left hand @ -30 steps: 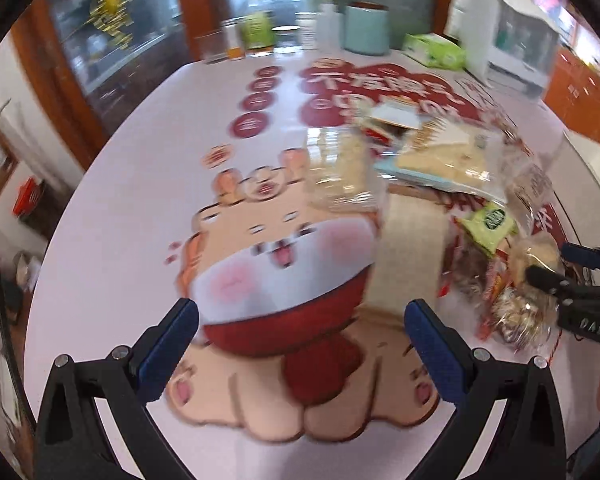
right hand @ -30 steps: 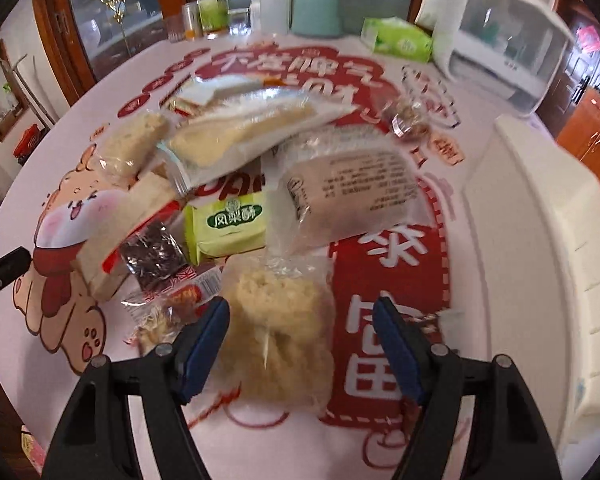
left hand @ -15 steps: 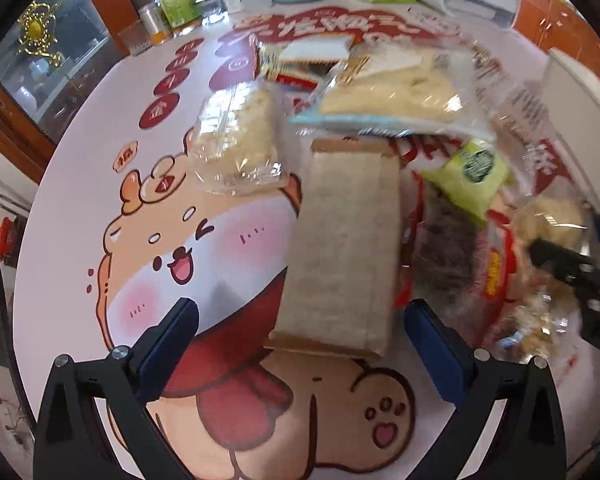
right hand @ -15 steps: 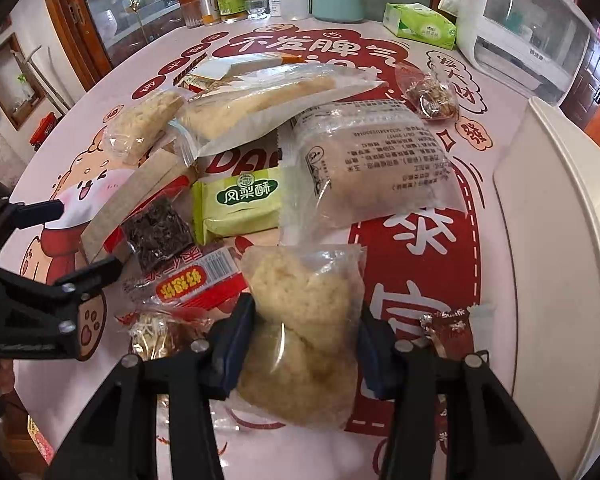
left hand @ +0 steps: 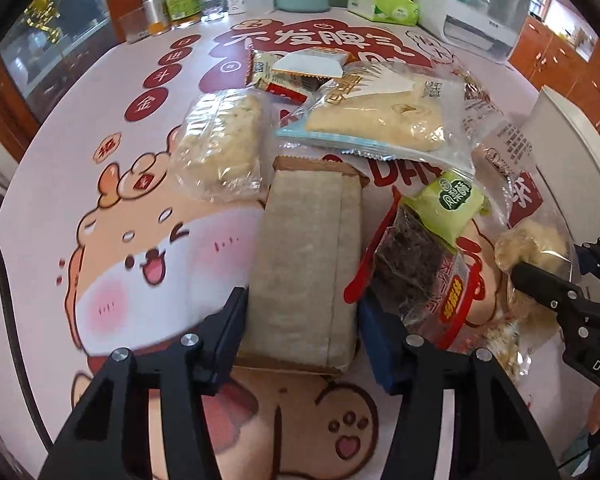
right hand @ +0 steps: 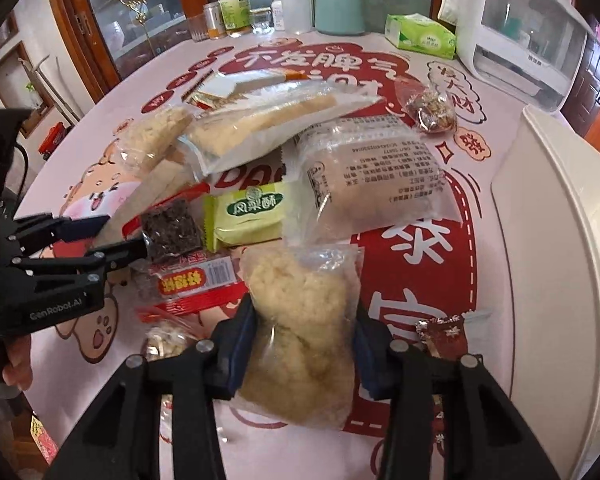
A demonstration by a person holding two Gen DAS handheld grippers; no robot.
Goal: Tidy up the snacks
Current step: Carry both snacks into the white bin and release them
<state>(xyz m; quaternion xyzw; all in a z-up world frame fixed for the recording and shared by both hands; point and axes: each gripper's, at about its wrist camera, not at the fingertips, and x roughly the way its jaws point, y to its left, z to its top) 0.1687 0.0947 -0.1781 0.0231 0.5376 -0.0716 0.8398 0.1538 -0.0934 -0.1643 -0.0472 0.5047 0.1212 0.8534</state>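
On the bench, the stiff, light tan packet [left hand: 306,268] is being closed on across its width by the left tool [left hand: 300,336], while the soft, crumbly clear bag [right hand: 304,320], best squeezed gently mid-body, is being pinched by the closing right tool [right hand: 304,344].
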